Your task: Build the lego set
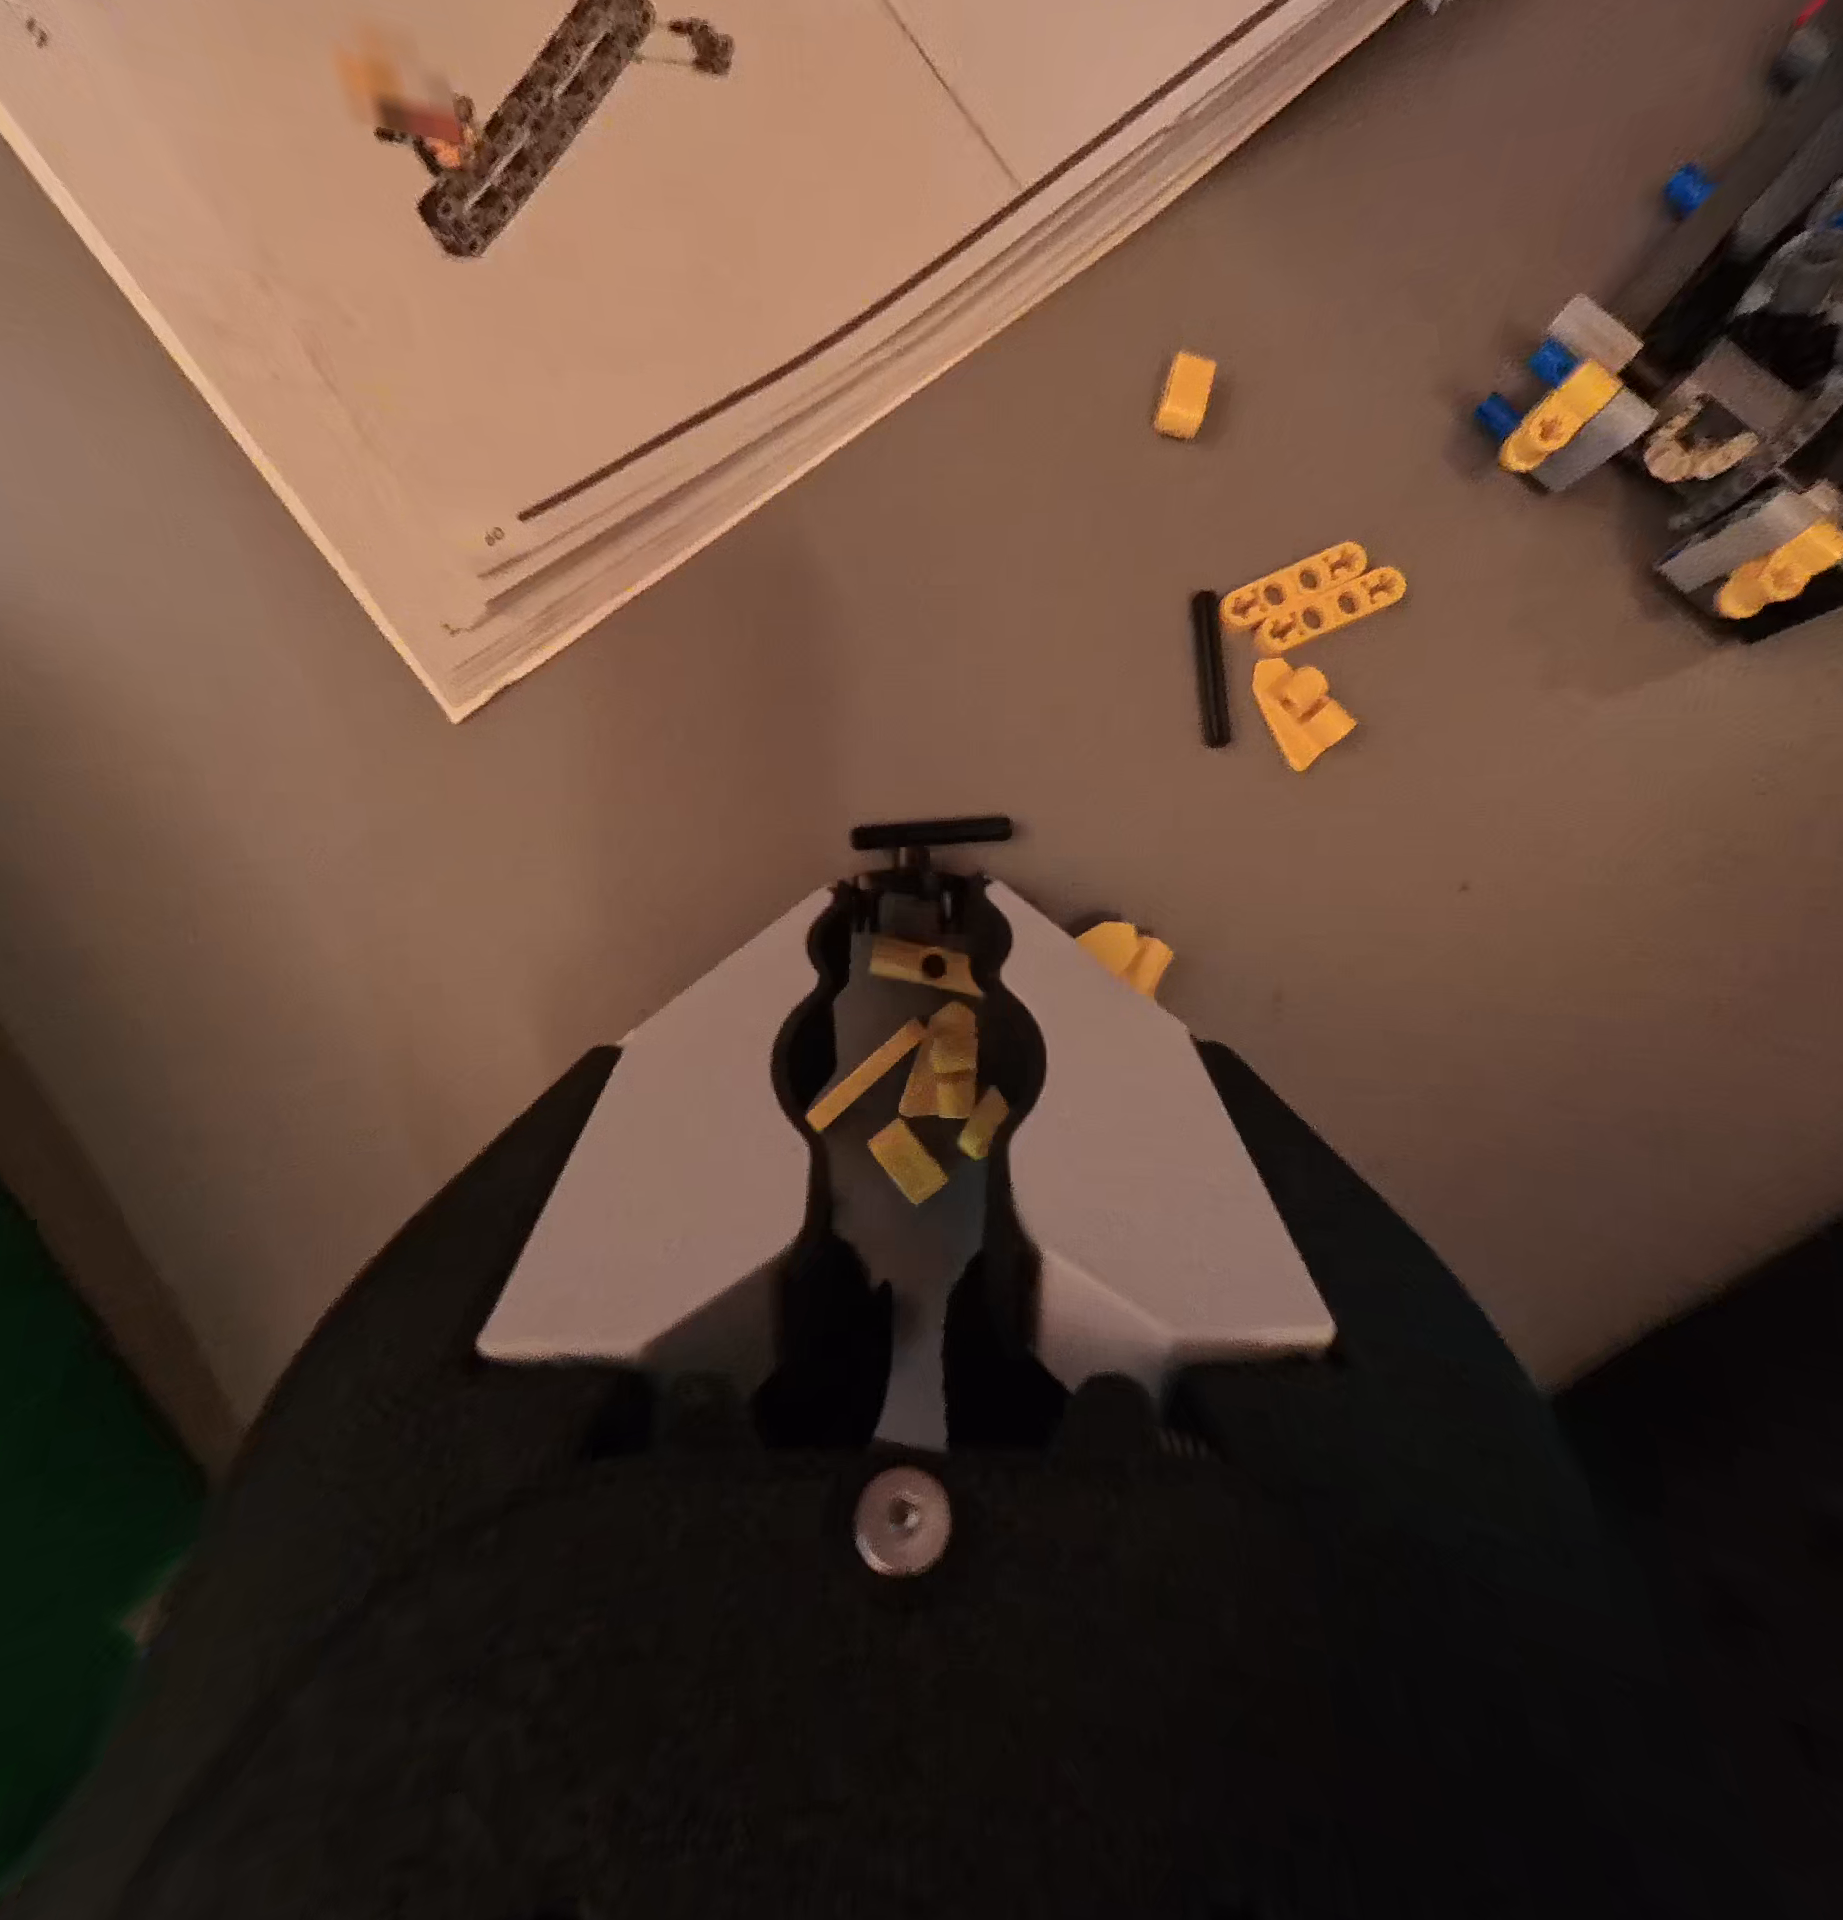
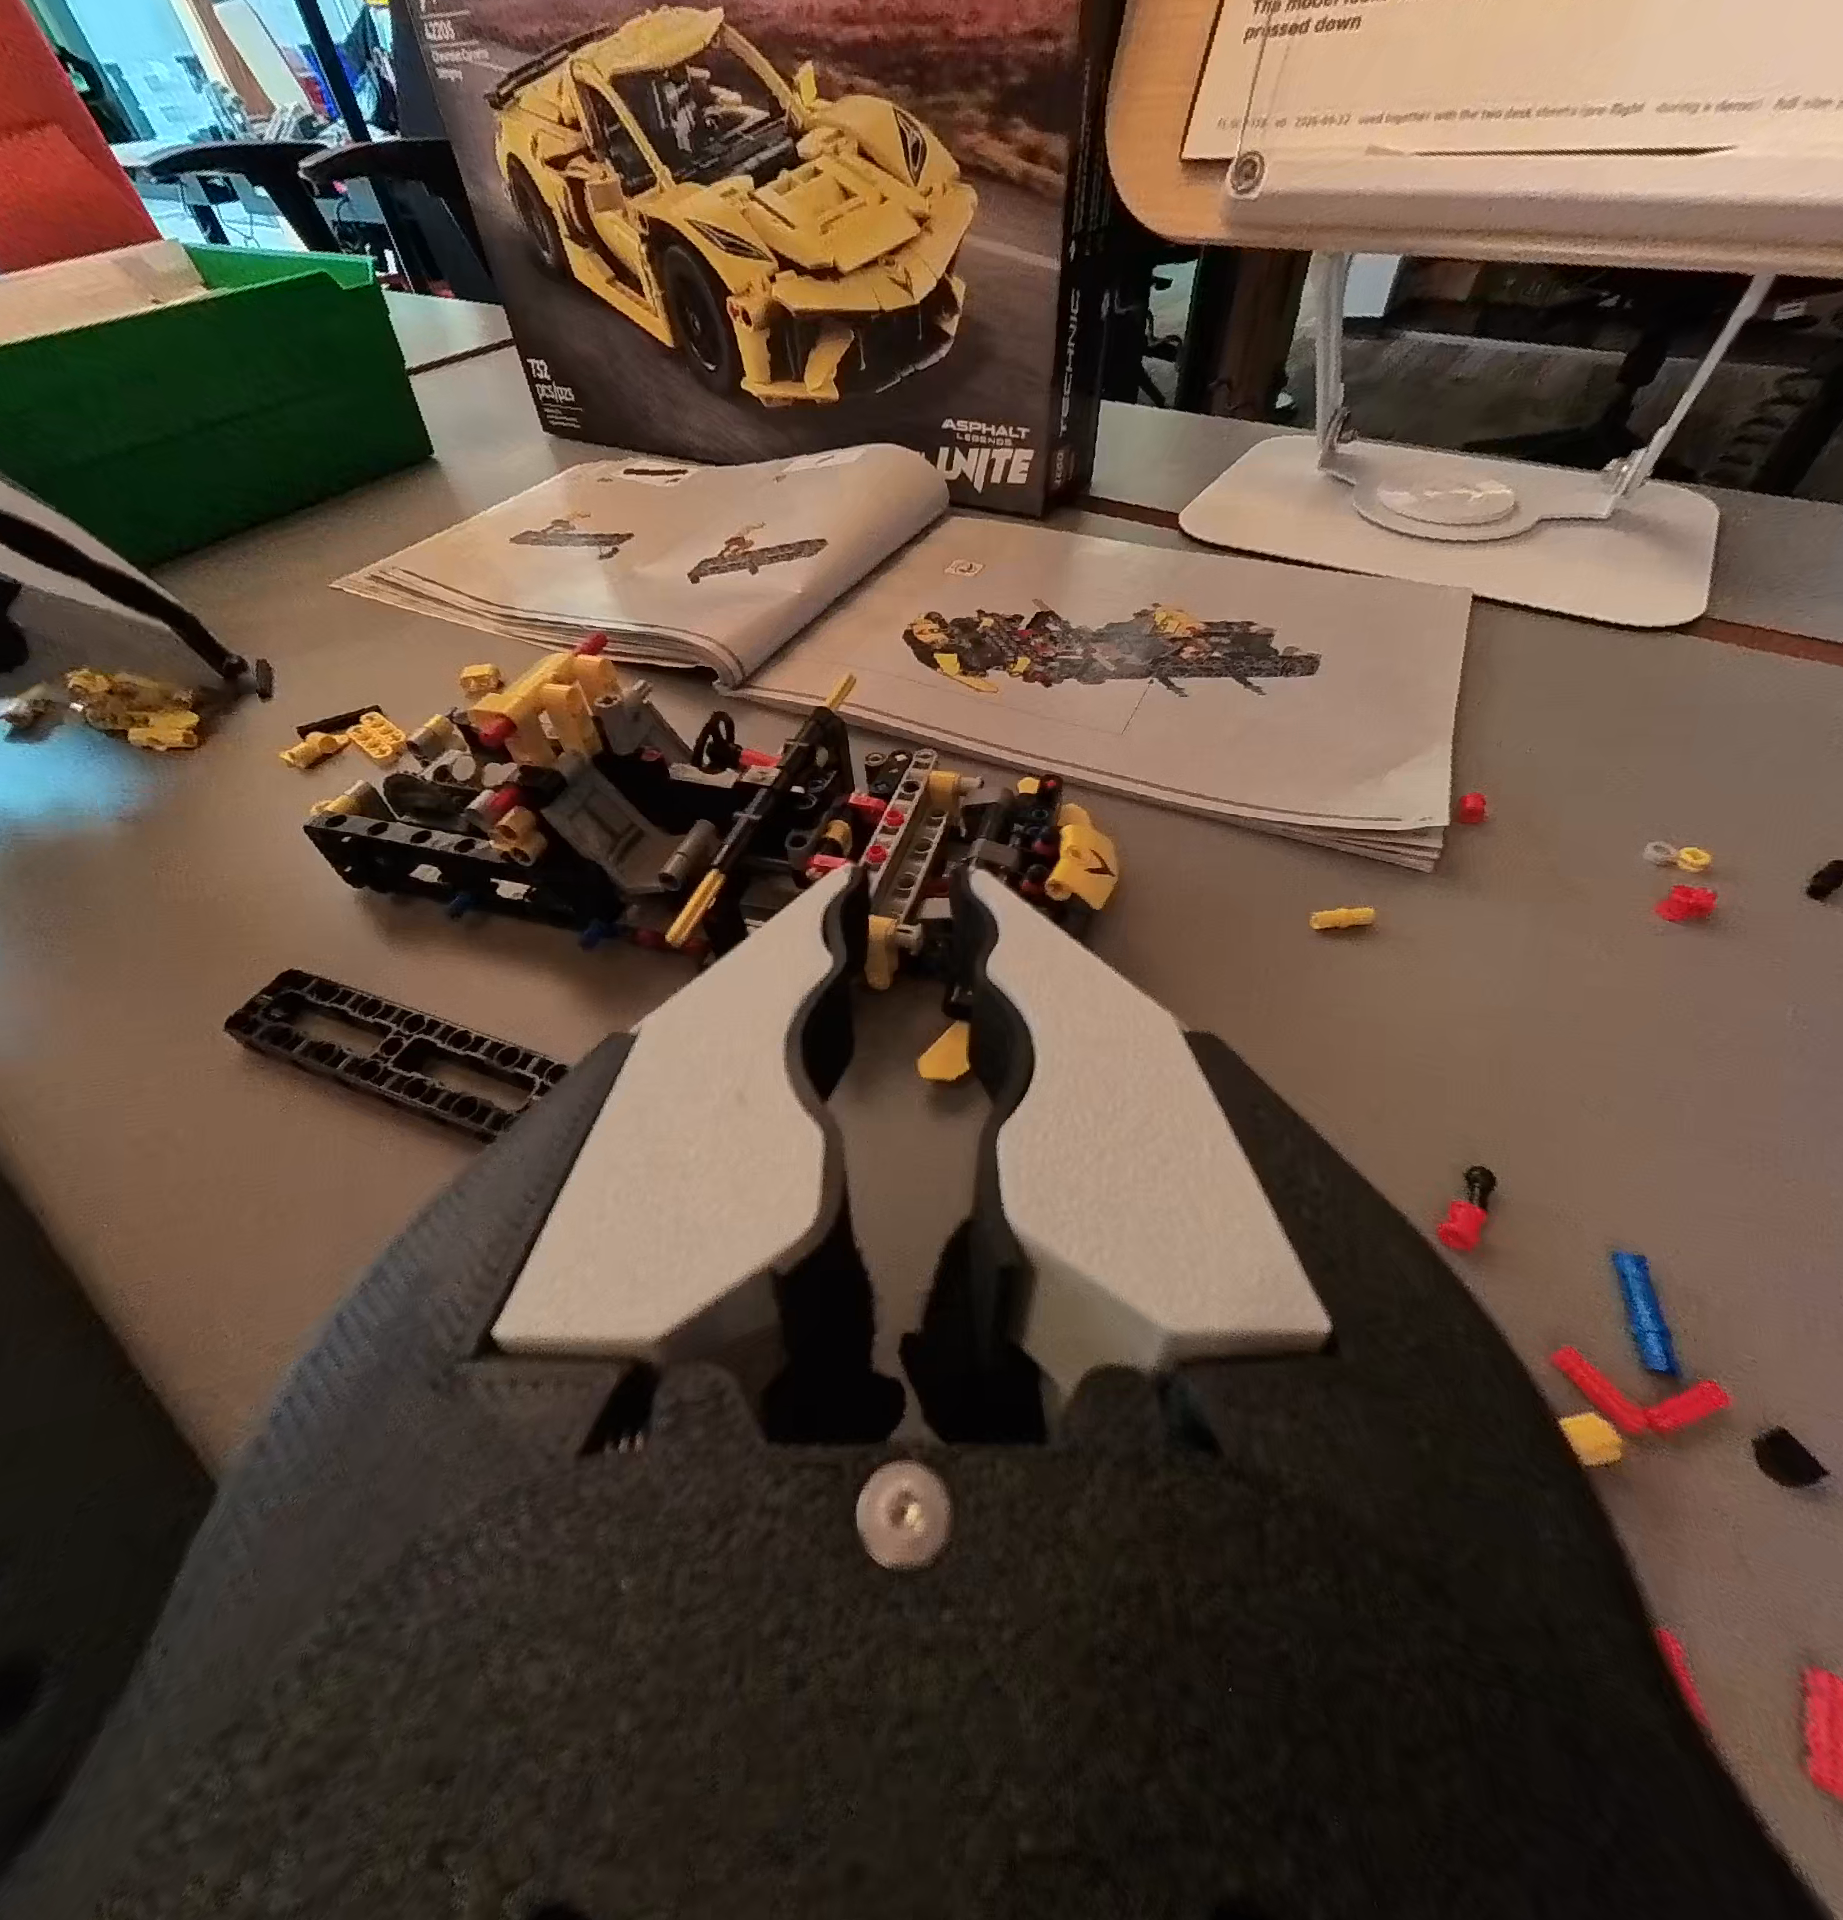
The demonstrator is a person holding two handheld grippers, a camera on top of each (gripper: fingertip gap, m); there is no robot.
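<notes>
Judging from the half-built chassis (image 2: pixel 688 821), you're midway: body panels remain. Left gripper (image 1: pixel 922 883) is clamped on a black pin piece (image 1: pixel 929 847); right gripper (image 2: pixel 901 894) hangs parted, empty, near the chassis.

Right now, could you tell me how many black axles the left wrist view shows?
2: one axle loose beside the yellow beams, another axle crosswise in the left gripper's jaws. Others may be hidden.

table (image 2: pixel 1519 1039) grey | bin (image 2: pixel 200 384) green | box (image 2: pixel 792 239) dark, yellow car pictured | booklet (image 2: pixel 1104 665) white pages | half-built car (image 2: pixel 626 821) black, grey, yellow, red pins | frame piece (image 2: pixel 387 1049) black | loose bits (image 2: pixel 1644 1382) red, blue, yellow, black | gripper fingers (image 2: pixel 688 1122) grey on black body
</notes>
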